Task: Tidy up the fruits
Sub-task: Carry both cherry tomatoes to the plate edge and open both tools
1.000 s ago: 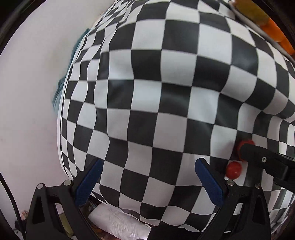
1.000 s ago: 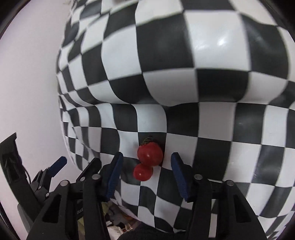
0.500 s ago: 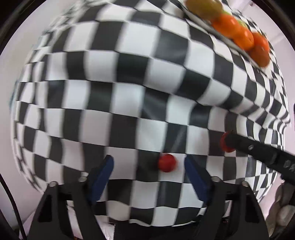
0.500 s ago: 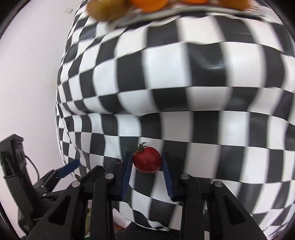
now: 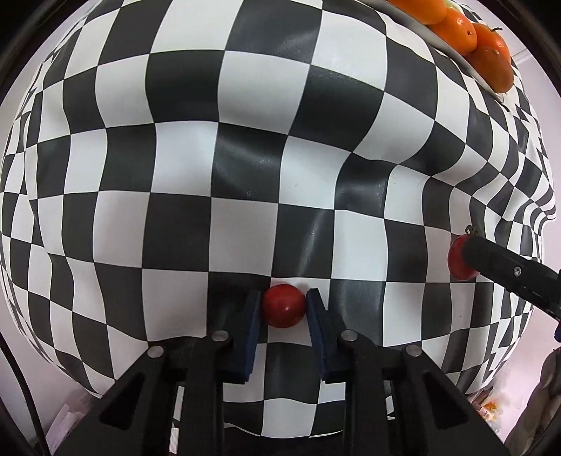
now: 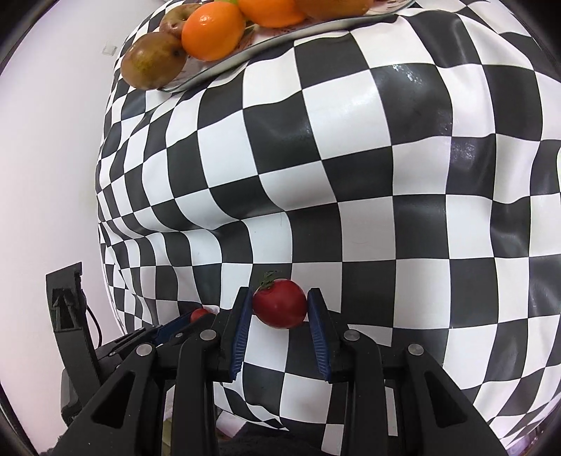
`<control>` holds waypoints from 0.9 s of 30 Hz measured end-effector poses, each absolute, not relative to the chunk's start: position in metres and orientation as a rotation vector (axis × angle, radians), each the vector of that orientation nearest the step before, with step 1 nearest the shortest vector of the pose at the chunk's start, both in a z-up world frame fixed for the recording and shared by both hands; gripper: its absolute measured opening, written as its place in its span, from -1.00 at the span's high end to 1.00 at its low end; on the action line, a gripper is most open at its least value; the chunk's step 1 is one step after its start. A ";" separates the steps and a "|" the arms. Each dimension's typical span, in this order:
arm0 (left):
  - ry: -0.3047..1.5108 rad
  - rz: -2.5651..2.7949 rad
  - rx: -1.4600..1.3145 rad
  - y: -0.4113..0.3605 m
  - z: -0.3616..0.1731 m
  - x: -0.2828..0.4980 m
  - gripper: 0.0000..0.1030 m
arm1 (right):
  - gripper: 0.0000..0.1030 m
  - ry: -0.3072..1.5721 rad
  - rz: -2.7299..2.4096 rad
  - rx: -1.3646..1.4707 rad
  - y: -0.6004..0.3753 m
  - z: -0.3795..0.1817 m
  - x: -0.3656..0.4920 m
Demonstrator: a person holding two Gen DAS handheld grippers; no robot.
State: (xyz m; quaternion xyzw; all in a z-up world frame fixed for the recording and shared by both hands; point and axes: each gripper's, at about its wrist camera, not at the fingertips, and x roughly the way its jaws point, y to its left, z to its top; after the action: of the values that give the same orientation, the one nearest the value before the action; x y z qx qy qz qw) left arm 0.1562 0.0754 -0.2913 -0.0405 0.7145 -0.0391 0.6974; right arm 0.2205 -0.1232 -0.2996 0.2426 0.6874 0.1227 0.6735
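Note:
My left gripper [image 5: 284, 304] is shut on a small red cherry tomato [image 5: 284, 306] that rests low over the checkered cloth. My right gripper [image 6: 279, 308] is shut on a larger red tomato [image 6: 279, 308] with a green stem. In the left wrist view that larger tomato [image 5: 458, 259] shows at the right edge, pinched by the right gripper's black finger [image 5: 498, 263]. In the right wrist view the small tomato [image 6: 200, 313] peeks out at lower left behind the left gripper's blue pad [image 6: 171, 326].
A plate [image 6: 224, 65] at the table's far side holds oranges [image 6: 213, 31] and a brownish pear [image 6: 153, 60]; the oranges [image 5: 491, 65] also show at top right in the left wrist view. The black-and-white cloth [image 5: 245, 158] is wrinkled. A white wall lies left of the table.
The left gripper moved over to the small tomato and shut on it. The right gripper shut on the larger tomato and carried it away from the small one, toward the plate.

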 end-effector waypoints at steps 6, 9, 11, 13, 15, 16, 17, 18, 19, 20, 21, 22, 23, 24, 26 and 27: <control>1.567 -0.084 -0.104 0.084 -0.289 0.153 0.55 | 0.32 1.526 0.286 0.547 -0.129 -0.289 0.224; 1.528 -0.112 -0.141 0.083 -0.267 0.161 0.55 | 0.32 1.497 0.295 0.559 -0.135 -0.277 0.228; 1.490 -0.145 -0.193 0.079 -0.247 0.172 0.55 | 0.32 1.469 0.300 0.584 -0.142 -0.267 0.234; 1.459 -0.182 -0.258 0.073 -0.228 0.187 0.55 | 0.32 1.430 0.306 0.634 -0.152 -0.254 0.243; 1.429 -0.226 -0.336 0.063 -0.208 0.210 0.55 | 0.32 1.389 0.306 0.680 -0.163 -0.242 0.257; 1.417 -0.247 -0.372 0.058 -0.200 0.223 0.55 | 0.32 1.369 0.304 0.706 -0.169 -0.238 0.265; 1.407 -0.258 -0.399 0.054 -0.195 0.235 0.55 | 0.32 1.354 0.304 0.734 -0.174 -0.234 0.273; 1.400 -0.267 -0.417 0.050 -0.191 0.247 0.55 | 0.32 1.338 0.301 0.767 -0.180 -0.232 0.283; 1.395 -0.275 -0.428 0.046 -0.188 0.258 0.55 | 0.32 1.326 0.298 0.798 -0.186 -0.231 0.293; 1.387 -0.278 -0.436 0.041 -0.185 0.270 0.55 | 0.32 1.314 0.294 0.826 -0.190 -0.230 0.302; 1.384 -0.282 -0.431 0.035 -0.183 0.283 0.55 | 0.32 1.305 0.293 0.853 -0.195 -0.231 0.313; 1.386 -0.283 -0.422 0.030 -0.183 0.295 0.55 | 0.32 1.300 0.285 0.869 -0.198 -0.231 0.320; 1.389 -0.282 -0.422 0.027 -0.184 0.305 0.55 | 0.32 1.297 0.279 0.885 -0.201 -0.232 0.329; 1.394 -0.289 -0.416 0.024 -0.185 0.313 0.55 | 0.32 1.295 0.274 0.891 -0.202 -0.233 0.335; 1.403 -0.285 -0.392 0.014 -0.187 0.330 0.55 | 0.32 1.297 0.266 0.896 -0.205 -0.235 0.347; 1.412 -0.288 -0.382 0.010 -0.188 0.337 0.55 | 0.32 1.300 0.263 0.893 -0.206 -0.235 0.352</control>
State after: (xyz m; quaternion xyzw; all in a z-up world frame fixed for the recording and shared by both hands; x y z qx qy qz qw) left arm 0.3375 0.0099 -0.1882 -0.1739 0.6424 -0.1311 0.7348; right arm 0.3516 -0.2060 -0.2353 0.4004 0.5830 0.1179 0.6971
